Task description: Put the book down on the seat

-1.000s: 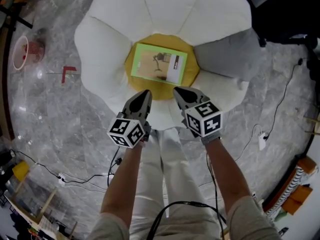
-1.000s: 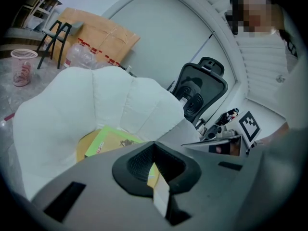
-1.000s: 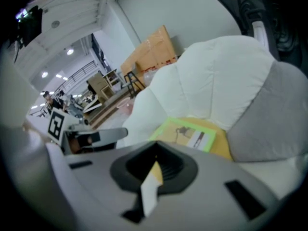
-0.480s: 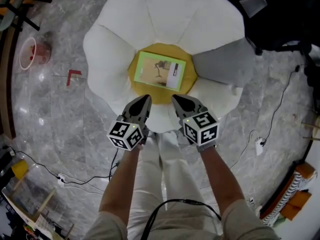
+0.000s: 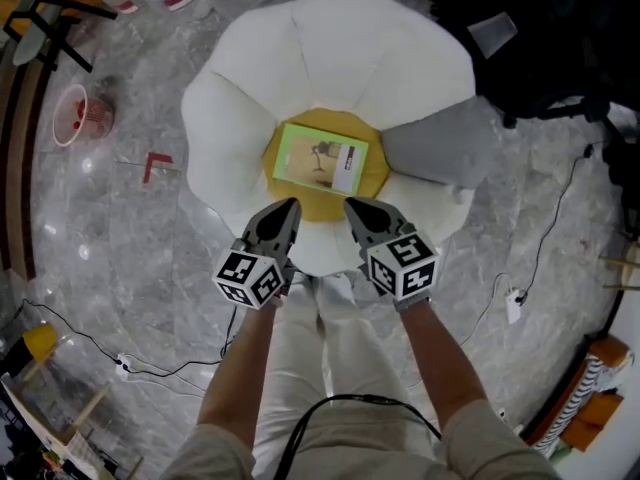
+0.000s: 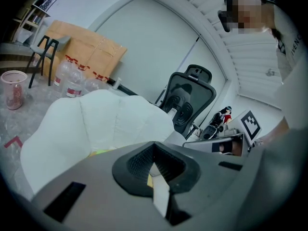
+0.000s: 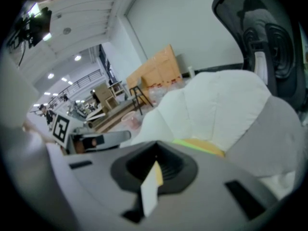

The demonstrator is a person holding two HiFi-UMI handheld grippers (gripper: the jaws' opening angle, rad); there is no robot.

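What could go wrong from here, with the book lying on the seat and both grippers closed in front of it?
1. The left gripper and right gripper, both shut and empty, hang close over the seat; a bump could shake the soft seat and shift the book, which lies flat on it.
2. A black cable loops before the person's legs and might snag when stepping away.

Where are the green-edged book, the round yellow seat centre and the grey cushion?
Green-edged book [image 5: 320, 160]: head view, middle of cover.
Round yellow seat centre [image 5: 318, 205]: head view, bare strip below the book.
Grey cushion [image 5: 440, 148]: head view, middle of its top.
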